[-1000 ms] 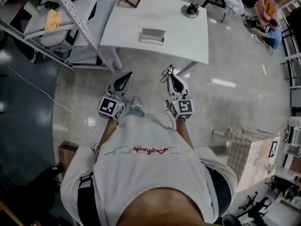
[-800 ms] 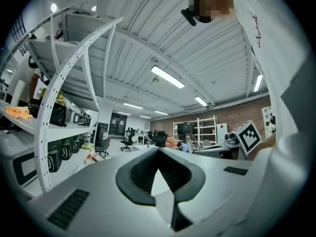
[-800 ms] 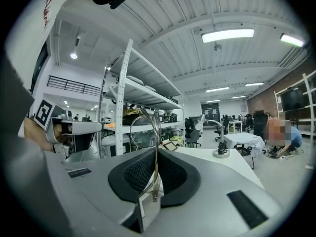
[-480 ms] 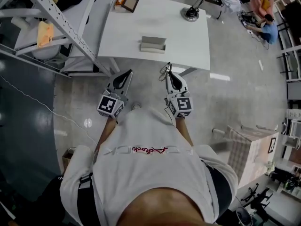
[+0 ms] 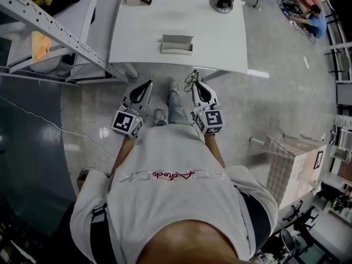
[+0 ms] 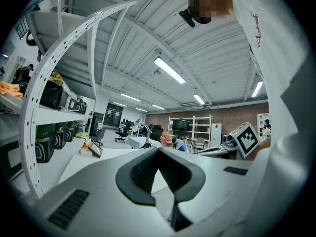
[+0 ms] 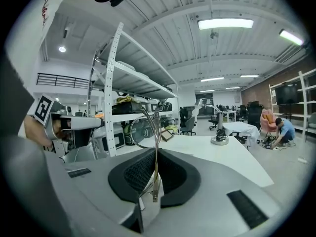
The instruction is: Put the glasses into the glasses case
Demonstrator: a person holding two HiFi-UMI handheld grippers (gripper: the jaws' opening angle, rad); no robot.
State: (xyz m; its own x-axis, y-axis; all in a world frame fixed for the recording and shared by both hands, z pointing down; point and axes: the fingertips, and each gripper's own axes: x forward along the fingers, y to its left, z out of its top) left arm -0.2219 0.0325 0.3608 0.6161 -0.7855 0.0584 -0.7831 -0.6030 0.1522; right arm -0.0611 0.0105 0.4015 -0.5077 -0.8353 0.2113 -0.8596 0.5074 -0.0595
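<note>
R gripper (image 5: 196,88) clamped on glasses (image 7: 156,152), L gripper (image 5: 147,87) shut empty, glasses case (image 5: 177,44) ahead on table (image 5: 220,37).

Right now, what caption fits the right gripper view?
Right gripper shut on the glasses, white table ahead.

The hall is lit brightly and evenly by long ceiling light strips (image 7: 225,23), seen in both gripper views. In the head view their glare is thrown back as pale streaks on the glossy floor (image 5: 258,73), and the white table (image 5: 220,37) is nearly washed out. Strong fisheye bending is seen at every edge, with blackened corners in the gripper views. The near bodies of the left gripper (image 6: 158,149) and right gripper (image 7: 157,150) are rendered slightly soft.
</note>
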